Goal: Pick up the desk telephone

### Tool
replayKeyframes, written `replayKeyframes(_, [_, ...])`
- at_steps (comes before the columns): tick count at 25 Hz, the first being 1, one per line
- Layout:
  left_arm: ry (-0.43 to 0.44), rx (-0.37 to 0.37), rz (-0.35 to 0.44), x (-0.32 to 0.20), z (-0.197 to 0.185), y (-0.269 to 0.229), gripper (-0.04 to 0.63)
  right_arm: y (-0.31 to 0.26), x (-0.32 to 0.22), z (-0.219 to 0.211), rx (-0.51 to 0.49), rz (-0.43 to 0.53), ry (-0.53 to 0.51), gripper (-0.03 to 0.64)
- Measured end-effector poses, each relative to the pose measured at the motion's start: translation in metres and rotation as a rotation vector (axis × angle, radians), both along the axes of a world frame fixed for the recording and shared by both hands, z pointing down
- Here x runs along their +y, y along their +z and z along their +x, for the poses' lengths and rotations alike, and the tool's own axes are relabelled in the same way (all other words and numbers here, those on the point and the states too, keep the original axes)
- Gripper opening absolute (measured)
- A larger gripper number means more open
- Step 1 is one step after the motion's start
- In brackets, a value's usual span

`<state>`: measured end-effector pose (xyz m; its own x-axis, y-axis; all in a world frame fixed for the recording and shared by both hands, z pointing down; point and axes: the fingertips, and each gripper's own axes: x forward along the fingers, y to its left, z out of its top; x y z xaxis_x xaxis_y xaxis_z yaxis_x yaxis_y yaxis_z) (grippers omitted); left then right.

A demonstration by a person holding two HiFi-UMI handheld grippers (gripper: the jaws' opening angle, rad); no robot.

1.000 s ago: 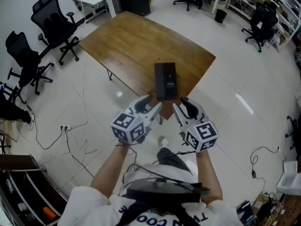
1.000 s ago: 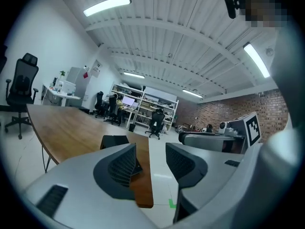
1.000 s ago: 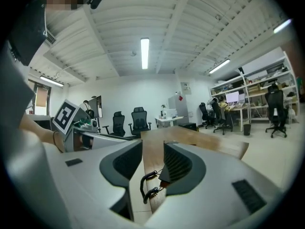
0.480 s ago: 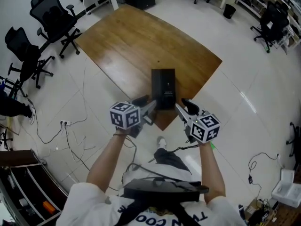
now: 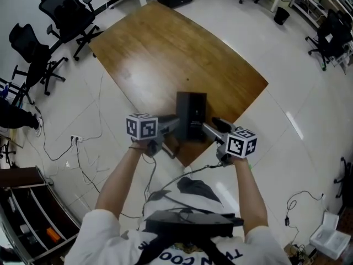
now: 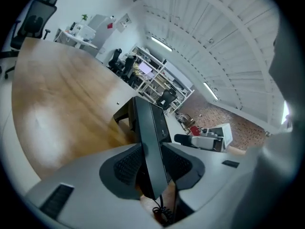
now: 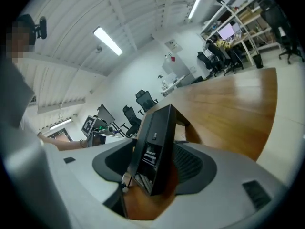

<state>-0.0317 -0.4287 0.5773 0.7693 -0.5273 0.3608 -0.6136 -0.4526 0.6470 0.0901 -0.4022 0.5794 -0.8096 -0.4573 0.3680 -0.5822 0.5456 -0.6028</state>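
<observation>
Wooden table (image 5: 165,48) corner: desk telephone (image 5: 191,116) points away from me, btwn tools. Left gripper (image 5: 174,127) just clamped its L edge; right gripper (image 5: 209,129) just opened, straddles R edge.

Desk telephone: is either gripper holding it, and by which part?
The left gripper has just been closing onto the left edge of the desk telephone; the right gripper, jaws just opening, straddles its right edge without pressing.
</observation>
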Motion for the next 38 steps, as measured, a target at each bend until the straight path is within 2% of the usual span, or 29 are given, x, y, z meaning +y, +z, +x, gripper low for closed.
replayKeyframes(2, [0.019, 0.040, -0.037, -0.003, -0.005, 0.003, 0.145, 0.008, -0.008, -0.001, -0.021, -0.037, -0.023, 0.276])
replayKeyframes(3, [0.012, 0.055, -0.051, -0.006, -0.008, 0.004, 0.183, 0.011, -0.012, -0.001, -0.032, -0.054, -0.034, 0.276])
replayKeyframes(6, [0.007, 0.095, -0.072, -0.013, -0.011, 0.006, 0.191, 0.017, -0.021, -0.004, -0.059, -0.094, -0.070, 0.278])
replayKeyframes(8, [0.055, 0.121, -0.087, -0.012, -0.002, 0.008, 0.246, 0.017, -0.025, -0.013, -0.074, -0.111, -0.099, 0.319])
replayKeyframes(12, [0.151, 0.095, -0.096, -0.014, 0.020, 0.016, 0.259, 0.022, -0.033, -0.021, -0.092, -0.147, -0.120, 0.319])
replayKeyframes(20, [0.225, 0.091, -0.116, -0.025, 0.047, 0.026, 0.249, 0.018, -0.043, -0.042, -0.103, -0.156, -0.183, 0.318])
replayKeyframes(26, [0.236, 0.115, -0.133, -0.029, 0.048, 0.026, 0.238, 0.018, -0.048, -0.053, -0.124, -0.170, -0.210, 0.302])
replayKeyframes(30, [0.212, 0.146, -0.134, -0.030, 0.049, 0.026, 0.230, 0.019, -0.053, -0.053, -0.135, -0.179, -0.179, 0.239])
replayKeyframes(35, [0.150, 0.176, -0.098, -0.030, 0.046, 0.020, 0.218, 0.027, -0.053, -0.048, -0.165, -0.168, -0.158, 0.229])
replayKeyframes(38, [0.139, 0.166, -0.068, -0.026, 0.045, 0.012, 0.216, 0.020, -0.049, -0.049, -0.187, -0.141, -0.162, 0.225])
